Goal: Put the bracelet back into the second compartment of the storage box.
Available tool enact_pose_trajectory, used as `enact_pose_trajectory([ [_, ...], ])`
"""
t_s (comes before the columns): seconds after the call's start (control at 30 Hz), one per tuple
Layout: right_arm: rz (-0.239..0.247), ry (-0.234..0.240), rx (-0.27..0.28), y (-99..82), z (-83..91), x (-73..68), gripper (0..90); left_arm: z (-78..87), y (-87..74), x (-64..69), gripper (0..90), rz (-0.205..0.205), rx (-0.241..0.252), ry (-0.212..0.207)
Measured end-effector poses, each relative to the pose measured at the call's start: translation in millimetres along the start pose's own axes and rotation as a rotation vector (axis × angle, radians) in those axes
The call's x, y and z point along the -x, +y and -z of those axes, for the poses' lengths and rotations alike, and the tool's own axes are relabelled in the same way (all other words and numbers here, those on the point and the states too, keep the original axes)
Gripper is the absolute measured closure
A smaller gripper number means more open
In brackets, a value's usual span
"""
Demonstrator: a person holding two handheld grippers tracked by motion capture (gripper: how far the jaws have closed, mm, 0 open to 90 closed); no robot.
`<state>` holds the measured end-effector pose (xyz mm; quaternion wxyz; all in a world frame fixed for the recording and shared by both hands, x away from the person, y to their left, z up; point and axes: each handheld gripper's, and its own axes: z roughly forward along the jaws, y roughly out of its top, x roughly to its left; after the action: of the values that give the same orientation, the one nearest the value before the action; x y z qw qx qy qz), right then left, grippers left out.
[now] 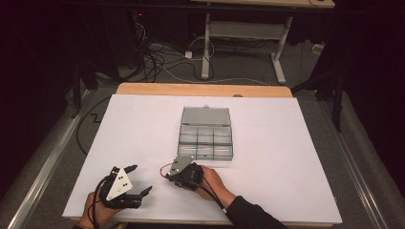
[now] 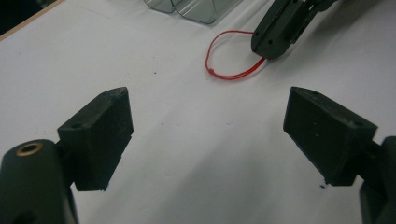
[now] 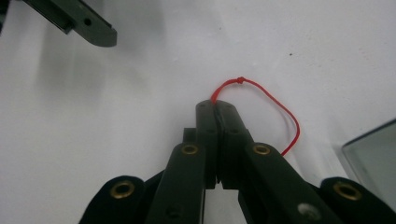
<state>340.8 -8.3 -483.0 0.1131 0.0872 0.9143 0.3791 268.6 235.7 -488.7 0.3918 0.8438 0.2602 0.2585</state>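
A white sheet (image 1: 143, 143) covers the wooden table (image 1: 200, 89), whose bare edge shows at the far side. Beyond it the room is dark, with cables (image 1: 157, 57) tangled on the grey floor under a second desk's legs (image 1: 206, 47). A clear compartment box (image 1: 206, 133) lies open mid-table. Just in front of it, the right gripper (image 3: 217, 105) has its jaws pressed together on a red string loop (image 3: 271, 105) lying on the sheet. The left gripper (image 2: 208, 133) rests nearby, jaws spread wide with nothing between them.
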Motion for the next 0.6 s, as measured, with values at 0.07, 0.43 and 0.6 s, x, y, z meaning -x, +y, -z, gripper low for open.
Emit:
enact_pose_trajectory([
  [0.07, -0.021, -0.017, 0.026, -3.7, 5.9, -0.2, 90.0, 0.0, 0.3, -0.4, 15.4, -0.004, 0.002, 0.001],
  [0.43, 0.028, -0.139, 0.198, -10.9, 63.6, -4.8, 90.0, -1.5, 0.1, -0.7, 15.8, -0.029, -0.025, 0.021],
  [0.6, 0.011, -0.160, 0.243, -15.2, 83.1, 2.4, 90.0, -1.7, 1.4, -1.0, 15.8, -0.033, -0.024, 0.024],
])
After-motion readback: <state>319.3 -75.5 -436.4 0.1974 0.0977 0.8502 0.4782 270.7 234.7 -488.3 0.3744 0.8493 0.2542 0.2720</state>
